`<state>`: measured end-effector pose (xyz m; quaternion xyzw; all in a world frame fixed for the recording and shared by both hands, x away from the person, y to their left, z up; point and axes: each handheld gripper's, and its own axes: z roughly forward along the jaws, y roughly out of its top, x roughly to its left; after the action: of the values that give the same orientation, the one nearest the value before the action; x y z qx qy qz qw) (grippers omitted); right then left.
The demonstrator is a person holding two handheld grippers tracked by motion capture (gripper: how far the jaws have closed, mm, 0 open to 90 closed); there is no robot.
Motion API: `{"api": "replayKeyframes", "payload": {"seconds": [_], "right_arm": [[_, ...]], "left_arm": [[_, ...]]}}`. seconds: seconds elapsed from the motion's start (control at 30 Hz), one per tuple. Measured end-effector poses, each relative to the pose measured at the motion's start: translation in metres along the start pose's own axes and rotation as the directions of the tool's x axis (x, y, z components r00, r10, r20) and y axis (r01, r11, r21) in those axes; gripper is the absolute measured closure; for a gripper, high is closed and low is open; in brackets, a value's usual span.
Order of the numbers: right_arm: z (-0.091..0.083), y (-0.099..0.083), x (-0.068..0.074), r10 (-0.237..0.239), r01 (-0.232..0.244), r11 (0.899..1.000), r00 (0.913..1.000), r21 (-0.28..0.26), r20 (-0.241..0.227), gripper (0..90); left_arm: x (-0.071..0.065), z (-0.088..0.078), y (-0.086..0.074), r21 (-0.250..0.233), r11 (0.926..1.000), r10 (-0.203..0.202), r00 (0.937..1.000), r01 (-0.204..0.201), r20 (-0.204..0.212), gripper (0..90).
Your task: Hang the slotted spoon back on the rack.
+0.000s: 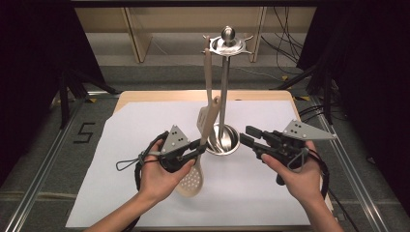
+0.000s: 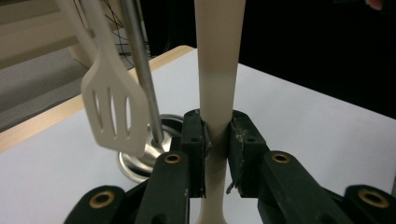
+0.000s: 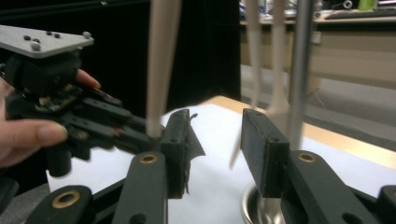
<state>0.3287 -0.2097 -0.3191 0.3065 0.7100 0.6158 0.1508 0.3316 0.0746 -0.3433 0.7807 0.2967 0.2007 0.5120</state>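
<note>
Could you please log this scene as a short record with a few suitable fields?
held item: perforated spoon, cream-coloured, its handle pinched in the left tool
spoon pose: handle rises toward the rack top, bowl low above the white sheet
right tool: open, nothing between its pads, near the rack base
rack: steel utensil stand with a round base
hanging on rack: slotted spatula
surface: wooden table under the white sheet
</note>
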Motion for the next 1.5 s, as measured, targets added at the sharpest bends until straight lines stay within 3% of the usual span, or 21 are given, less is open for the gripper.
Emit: {"api": "replayKeyframes", "payload": {"seconds": [0.17,0.27,0.3,0.33,0.4,0.5,0.67,0.77,0.93,1.0,1.1,1.17,1.33,1.4,1.47,1.5], "right_arm": [[0.016,0.007,0.011,-0.035,0.035,0.999,0.9990,-0.009,-0.028,62.5],[0.023,0.010,0.016,-0.031,0.031,1.000,0.9986,-0.001,-0.042,61.1],[0.027,0.010,0.017,-0.045,0.045,0.999,0.9980,-0.009,-0.044,60.8],[0.029,0.011,0.019,-0.025,0.025,1.000,0.9989,0.009,-0.040,60.4],[0.034,0.012,0.018,-0.064,0.064,0.998,0.9977,-0.001,-0.024,60.0],[0.040,0.012,0.020,-0.053,0.053,0.999,0.9981,0.012,-0.031,60.4],[0.043,0.013,0.018,-0.064,0.064,0.998,0.9979,0.000,-0.012,71.4],[0.040,0.013,0.016,-0.006,0.007,1.000,0.9983,0.008,-0.058,76.6],[0.040,0.014,0.014,-0.056,0.056,0.998,0.9956,-0.004,-0.075,77.0],[0.037,0.016,0.013,-0.050,0.052,0.999,0.9940,0.014,-0.097,77.1],[0.033,0.017,0.009,-0.072,0.077,0.996,0.9891,0.039,-0.129,77.1],[0.031,0.018,0.007,-0.098,0.104,0.994,0.9844,0.036,-0.146,77.1],[0.024,0.024,0.005,-0.125,0.139,0.989,0.9674,0.048,-0.220,77.1],[0.023,0.025,0.005,-0.138,0.153,0.987,0.9573,0.040,-0.254,77.1],[0.021,0.026,0.006,-0.141,0.158,0.987,0.9535,0.043,-0.267,77.1],[0.021,0.026,0.006,-0.122,0.142,0.989,0.9501,0.051,-0.287,77.1]], "left_arm": [[-0.006,0.006,0.008,-0.005,1.0000,0.002,1.0000,-0.002,0.008,77.3],[-0.008,0.010,0.011,-0.003,1.0000,0.007,0.9999,-0.007,0.013,77.3],[-0.009,0.012,0.013,-0.003,1.0000,0.009,0.9998,-0.009,0.016,77.3],[-0.009,0.013,0.014,-0.003,1.0000,0.009,0.9998,-0.008,0.018,77.3],[-0.012,0.016,0.016,-0.002,0.9999,0.014,0.9998,-0.014,0.017,77.3],[-0.015,0.019,0.019,-0.010,0.9996,0.026,0.9995,-0.026,0.017,77.3],[-0.019,0.022,0.020,-0.011,0.9996,0.028,0.9993,-0.028,0.025,77.2],[-0.020,0.022,0.020,-0.012,0.9991,0.041,0.9986,-0.041,0.032,77.1],[-0.018,0.022,0.022,-0.009,0.9970,0.077,0.9950,-0.077,0.064,76.3],[-0.016,0.021,0.024,-0.012,0.9944,0.106,0.9896,-0.105,0.097,73.4],[-0.010,0.019,0.028,-0.031,0.9868,0.162,0.9706,-0.159,0.178,60.7],[-0.007,0.017,0.030,-0.045,0.9862,0.165,0.9597,-0.159,0.227,56.1],[-0.003,0.019,0.032,-0.067,0.9807,0.196,0.9161,-0.184,0.350,56.4],[-0.002,0.020,0.033,-0.079,0.9791,0.203,0.9042,-0.187,0.376,59.1],[-0.002,0.022,0.033,-0.092,0.9784,0.206,0.8941,-0.185,0.398,62.2],[-0.001,0.022,0.033,-0.096,0.9783,0.207,0.8909,-0.183,0.405,64.0]]}}
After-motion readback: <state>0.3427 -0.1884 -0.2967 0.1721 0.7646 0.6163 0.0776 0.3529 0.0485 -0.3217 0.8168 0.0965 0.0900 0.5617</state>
